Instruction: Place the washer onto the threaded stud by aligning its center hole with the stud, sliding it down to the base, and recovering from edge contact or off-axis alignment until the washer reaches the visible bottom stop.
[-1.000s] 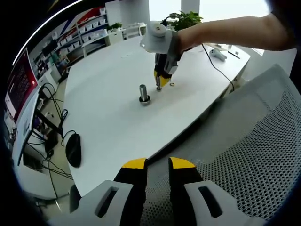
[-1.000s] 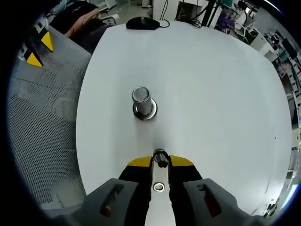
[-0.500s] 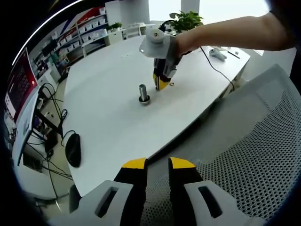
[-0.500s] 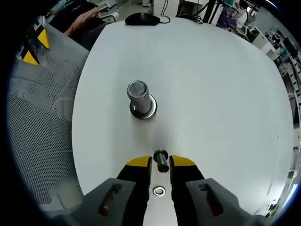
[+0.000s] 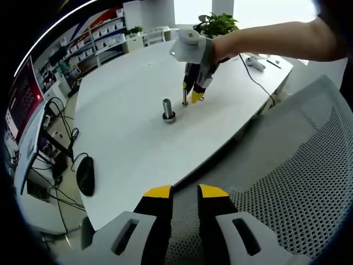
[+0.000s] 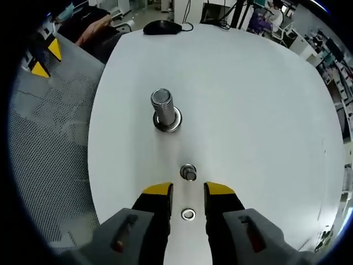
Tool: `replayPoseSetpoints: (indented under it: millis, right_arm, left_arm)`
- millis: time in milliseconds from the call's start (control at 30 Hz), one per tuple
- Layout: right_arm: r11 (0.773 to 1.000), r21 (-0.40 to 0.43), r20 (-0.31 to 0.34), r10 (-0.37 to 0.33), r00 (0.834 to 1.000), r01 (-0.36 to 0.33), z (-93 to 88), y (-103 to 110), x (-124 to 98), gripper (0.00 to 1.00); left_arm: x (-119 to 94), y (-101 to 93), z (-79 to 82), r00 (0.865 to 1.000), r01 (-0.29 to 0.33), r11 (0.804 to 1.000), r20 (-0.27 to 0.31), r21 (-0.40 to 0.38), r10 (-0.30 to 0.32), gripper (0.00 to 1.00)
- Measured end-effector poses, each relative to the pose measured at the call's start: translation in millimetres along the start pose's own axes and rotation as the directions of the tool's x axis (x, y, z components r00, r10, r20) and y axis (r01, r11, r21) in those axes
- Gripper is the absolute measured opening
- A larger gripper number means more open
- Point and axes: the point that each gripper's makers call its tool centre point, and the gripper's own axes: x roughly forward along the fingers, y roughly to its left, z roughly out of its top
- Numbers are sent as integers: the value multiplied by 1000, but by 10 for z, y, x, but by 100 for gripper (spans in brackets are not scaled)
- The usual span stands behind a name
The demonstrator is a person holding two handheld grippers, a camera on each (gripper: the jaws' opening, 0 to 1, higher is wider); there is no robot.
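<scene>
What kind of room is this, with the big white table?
Probably an office or workshop. The white table has a computer mouse on it, a mesh chair stands beside it, and shelves line the far wall near a potted plant.

You won't find readable text, labels or numbers anywhere here; the shelves (image 5: 105,30) are too blurred to read.
</scene>
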Motion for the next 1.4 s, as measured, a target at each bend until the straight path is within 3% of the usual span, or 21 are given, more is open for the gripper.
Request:
replayPoseSetpoints:
  millis: [200,733,1400]
  right_arm:
    - [1000,28,9,-7,1000,6,-113,4,-49,25]
    - [999,50,-67,21,998,-17,-494,30,41,24]
    - [998,51,-130,34,991,-28,-487,9,62,20]
  left_arm:
    - [0,2,0,1000,-1,1000,1,0,1,15]
    - [0,6,1,1000,-4,1000,1,-2,4,15]
    - [-8,17,8,1000,-9,1000,4,-5,9,16]
